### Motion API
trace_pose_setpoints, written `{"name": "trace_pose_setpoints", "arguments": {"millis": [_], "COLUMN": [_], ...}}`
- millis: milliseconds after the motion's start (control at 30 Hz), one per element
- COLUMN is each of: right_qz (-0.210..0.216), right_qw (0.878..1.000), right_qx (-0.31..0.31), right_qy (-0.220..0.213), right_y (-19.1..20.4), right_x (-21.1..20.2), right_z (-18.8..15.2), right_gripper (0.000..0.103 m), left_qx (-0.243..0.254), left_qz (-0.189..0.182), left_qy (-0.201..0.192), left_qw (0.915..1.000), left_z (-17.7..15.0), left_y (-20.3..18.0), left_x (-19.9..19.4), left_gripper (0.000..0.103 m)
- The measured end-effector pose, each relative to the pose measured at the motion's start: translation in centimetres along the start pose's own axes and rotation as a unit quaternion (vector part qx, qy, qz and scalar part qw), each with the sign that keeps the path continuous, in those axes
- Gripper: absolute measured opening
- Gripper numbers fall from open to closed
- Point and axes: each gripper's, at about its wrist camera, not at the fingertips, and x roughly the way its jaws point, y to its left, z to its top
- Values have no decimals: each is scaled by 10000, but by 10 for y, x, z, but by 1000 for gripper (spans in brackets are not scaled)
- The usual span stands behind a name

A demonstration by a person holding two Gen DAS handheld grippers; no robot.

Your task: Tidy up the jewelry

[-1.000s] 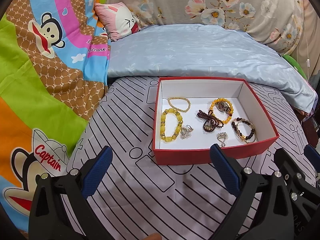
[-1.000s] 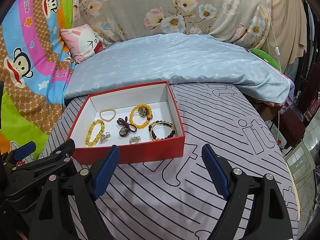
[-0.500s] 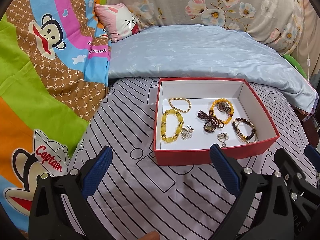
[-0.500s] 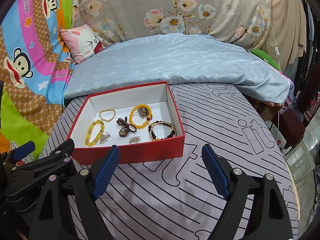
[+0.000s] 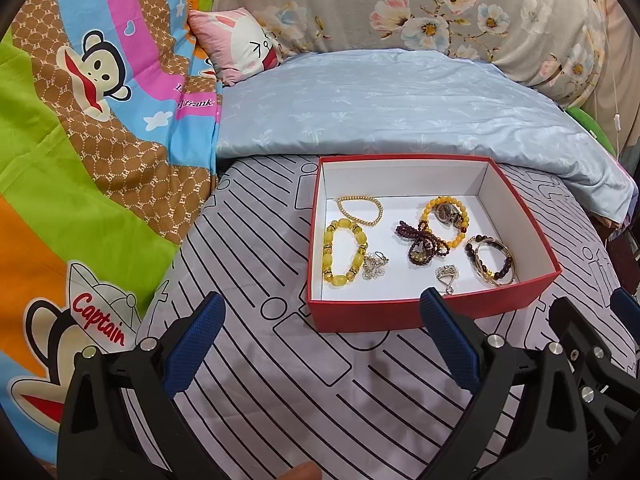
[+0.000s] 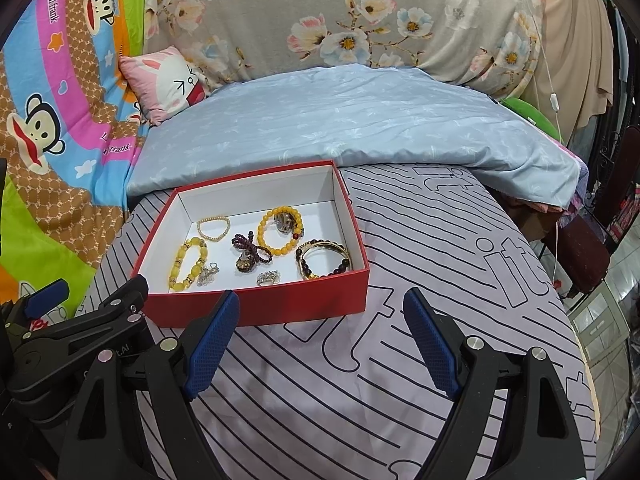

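- Red box (image 5: pixel 432 314), shallow, white inside, lid off; sits on the striped lilac sheet (image 5: pixel 280 392), just in front of a pale blue pillow (image 5: pixel 400 100).
- Inside, along the left wall: chunky yellow bead bracelet (image 5: pixel 344 252), with a thin gold bead bracelet (image 5: pixel 360 210) behind it and a small silver chain piece (image 5: pixel 375 266) touching its right side.
- Mid-box: dark maroon bead strand (image 5: pixel 420 242), twisted in a loop, overlapping an amber bead bracelet (image 5: pixel 442 222) that rings a watch-like piece.
- By the right wall: gold bangle with dark beads (image 5: pixel 492 260); a silver ring-like piece (image 5: pixel 447 276) near the front wall.
- Left gripper (image 5: pixel 324 344): blue pads spread wide, nothing between them, hovering over the sheet short of the box.
- Right gripper (image 6: pixel 320 344): likewise wide apart and empty, beside the box's near right corner.
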Motion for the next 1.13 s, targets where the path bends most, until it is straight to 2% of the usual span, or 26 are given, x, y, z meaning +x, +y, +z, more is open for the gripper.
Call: {"name": "trace_pose_setpoints", "arguments": {"millis": [467,700,1133], "right_qz": [-38,-45,-75], "right_qw": [10000,10000,10000], "right_qx": [-42,-50,-52], "right_qy": [31,36,30], "right_y": [-2,-1,-1], "right_x": [3,4,4], "right_z": [-4,-4,-3], "right_gripper": [82,82,82], "left_qx": [146,-11,202], "left_qz": [8,-119,76], "left_qy": [2,149,-110], "left_qw": [9999,9998,9997], "left_z": [1,-1,0], "left_y": [-1,3,-7], "left_x": [5,12,6], "left_gripper": [96,98,97]}}
